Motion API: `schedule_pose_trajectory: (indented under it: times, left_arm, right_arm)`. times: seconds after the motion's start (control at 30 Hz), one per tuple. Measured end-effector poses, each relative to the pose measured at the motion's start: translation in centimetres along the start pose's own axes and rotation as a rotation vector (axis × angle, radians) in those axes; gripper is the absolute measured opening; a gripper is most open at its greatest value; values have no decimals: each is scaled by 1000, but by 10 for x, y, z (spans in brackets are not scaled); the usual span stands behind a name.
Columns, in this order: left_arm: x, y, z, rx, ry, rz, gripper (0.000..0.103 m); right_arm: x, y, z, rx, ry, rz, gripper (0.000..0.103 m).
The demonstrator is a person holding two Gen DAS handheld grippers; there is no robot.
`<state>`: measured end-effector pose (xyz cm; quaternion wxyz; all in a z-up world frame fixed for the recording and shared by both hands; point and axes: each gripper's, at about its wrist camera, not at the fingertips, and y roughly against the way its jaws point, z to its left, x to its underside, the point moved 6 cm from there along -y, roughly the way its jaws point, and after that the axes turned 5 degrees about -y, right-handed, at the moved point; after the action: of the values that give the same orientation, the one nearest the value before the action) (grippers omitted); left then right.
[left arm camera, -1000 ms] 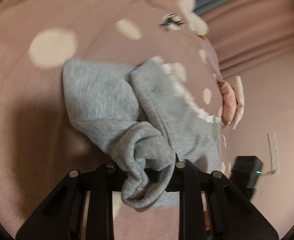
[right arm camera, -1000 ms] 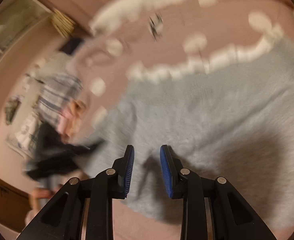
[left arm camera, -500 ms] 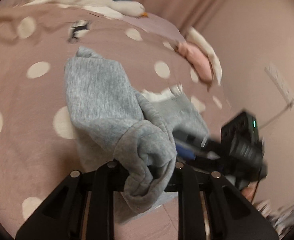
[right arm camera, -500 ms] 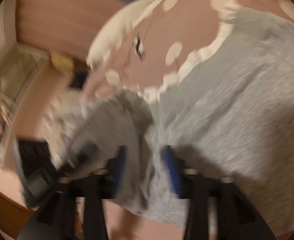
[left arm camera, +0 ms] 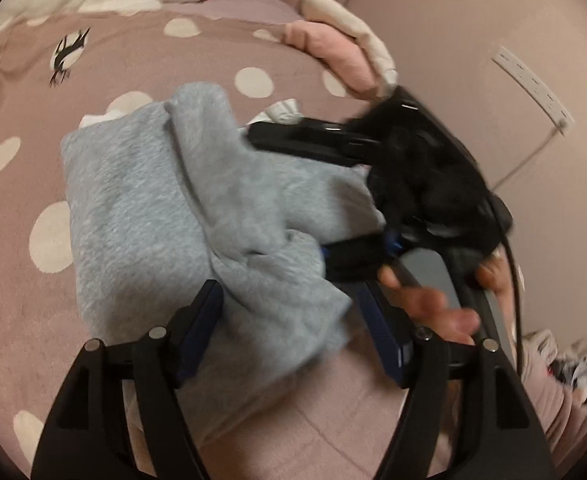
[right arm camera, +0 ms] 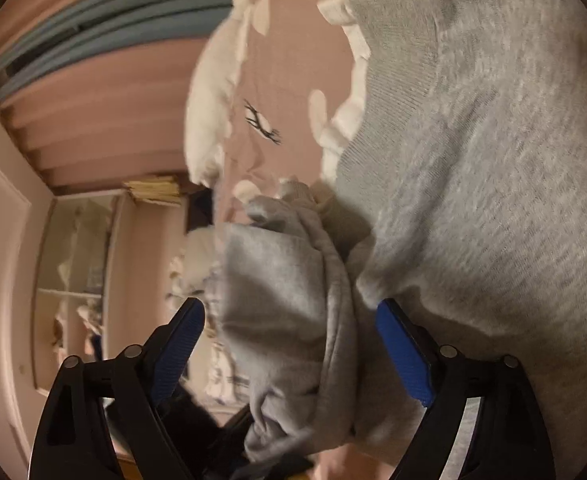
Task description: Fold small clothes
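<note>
- The left gripper [left arm camera: 289, 328] was opening; a fold of the grey garment [left arm camera: 165, 208] lay between its fingers, pads off the cloth.
- The right gripper [right arm camera: 293, 344] was opening too, a bunched grey fold between its blue pads [right arm camera: 403, 354], unpinched.
- The garment lay ahead of both tools on the dotted bedspread [left arm camera: 133, 56].
- No container or readable writing showed.

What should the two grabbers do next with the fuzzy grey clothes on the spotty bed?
Probably pull both back. The left gripper and right gripper are opening, with the grey garment loose between their pads, folded over on the spotty bedspread.
</note>
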<state>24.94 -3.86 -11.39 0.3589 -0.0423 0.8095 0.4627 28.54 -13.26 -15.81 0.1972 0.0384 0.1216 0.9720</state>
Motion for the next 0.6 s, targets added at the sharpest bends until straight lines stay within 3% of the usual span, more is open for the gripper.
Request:
schedule_pose_trajectory:
  times: [0.23, 0.43, 0.6]
  left_arm:
    - [33, 33, 15, 1, 72, -23, 71]
    - [69, 75, 45, -19, 200, -70, 75]
    - [94, 93, 63, -27, 321, -104, 75]
  right_arm:
    - [6, -6, 3, 84, 57, 74, 89]
    - [12, 4, 10, 27, 86, 72, 94]
    - [18, -11, 7, 155, 151, 47, 90]
